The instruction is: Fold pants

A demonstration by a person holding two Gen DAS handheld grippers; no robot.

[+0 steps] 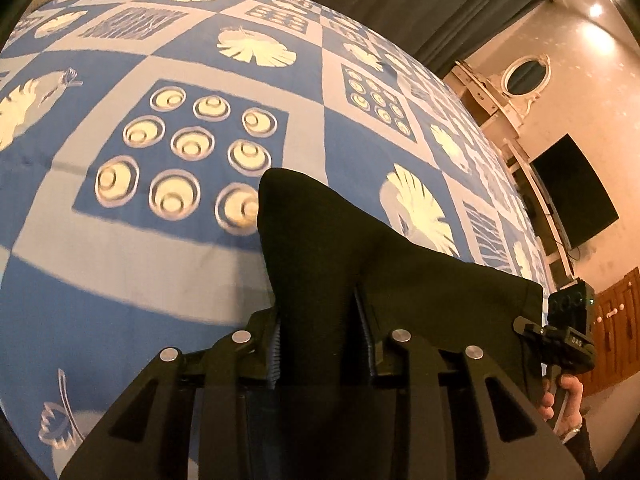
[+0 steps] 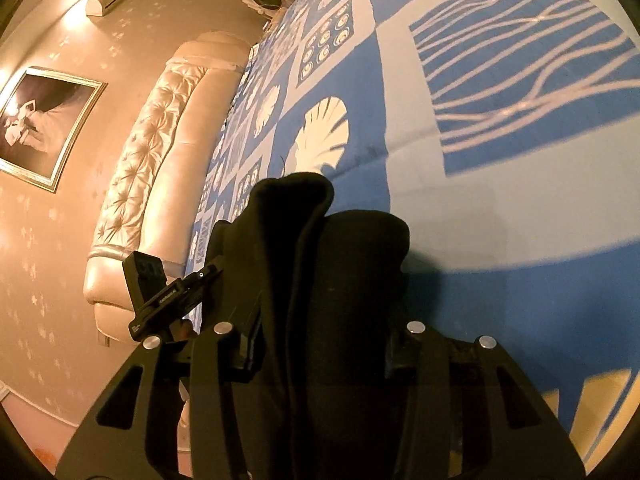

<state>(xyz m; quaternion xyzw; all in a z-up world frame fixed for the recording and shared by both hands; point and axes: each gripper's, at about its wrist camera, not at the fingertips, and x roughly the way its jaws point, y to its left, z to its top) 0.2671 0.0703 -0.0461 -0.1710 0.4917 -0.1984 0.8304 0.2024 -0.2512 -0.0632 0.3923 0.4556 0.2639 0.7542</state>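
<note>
Both tools, left tool (image 1: 320,340) and right tool (image 2: 324,340), clamp bunched black pants (image 1: 340,248) just ahead, seemingly lifting them off the bed (image 1: 160,260) to fold.

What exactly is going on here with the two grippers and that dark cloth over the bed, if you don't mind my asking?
A person is folding black pants over a bed with a blue and white patterned bedspread. The left gripper and the right gripper are each clamped on a bunched part of the fabric, with cloth stretched between them. The person's hand shows on the right gripper's handle in the left wrist view. No finished fold is visible.
</note>
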